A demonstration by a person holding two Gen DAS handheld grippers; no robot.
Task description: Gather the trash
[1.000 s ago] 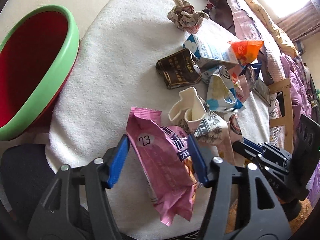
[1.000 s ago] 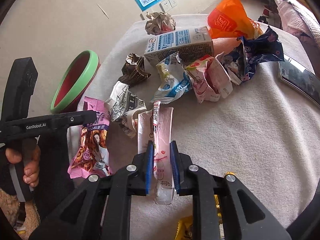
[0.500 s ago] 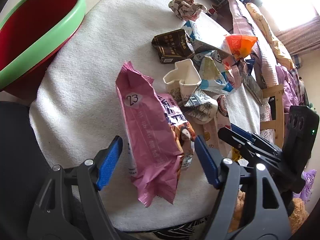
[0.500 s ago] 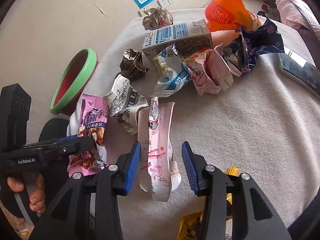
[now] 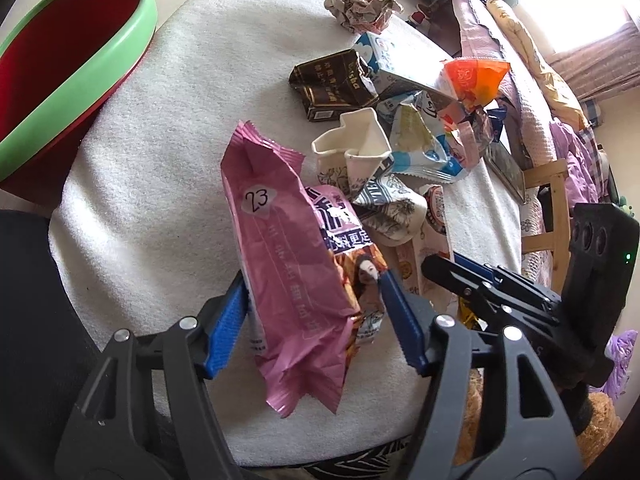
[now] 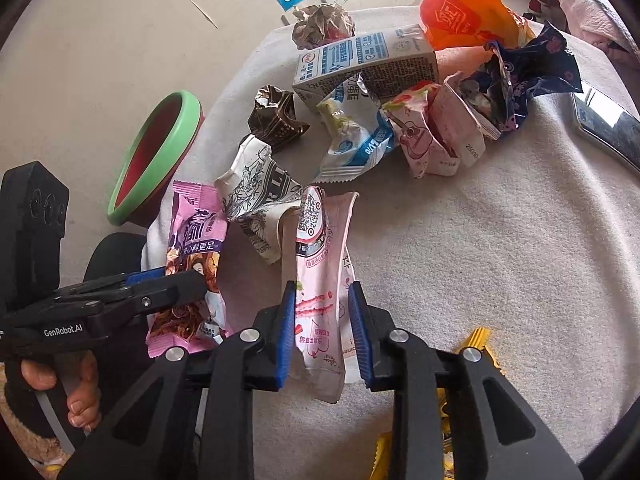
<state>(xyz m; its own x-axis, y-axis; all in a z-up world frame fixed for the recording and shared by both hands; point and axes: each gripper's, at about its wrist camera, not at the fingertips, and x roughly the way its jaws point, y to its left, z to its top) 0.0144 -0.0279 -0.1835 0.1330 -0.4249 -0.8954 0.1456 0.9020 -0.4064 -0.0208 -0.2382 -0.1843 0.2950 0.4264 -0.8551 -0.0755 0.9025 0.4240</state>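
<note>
A: Two wrappers sat between closing jaws: the purple wrapper (image 5: 288, 280) inside the left gripper (image 5: 314, 320), the pink wrapper (image 6: 320, 280) inside the right gripper (image 6: 322, 328).

B: Gripping step, probably; next, pinch firmly, then carry to the bin (image 5: 80, 76) beyond the left gripper.

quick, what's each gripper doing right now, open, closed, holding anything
Left gripper: jaws closing around the pink snack wrapper, pads at its edges, no firm grip visible.
Right gripper: jaws closing around the pale pink sachet, not yet clamped.
</note>
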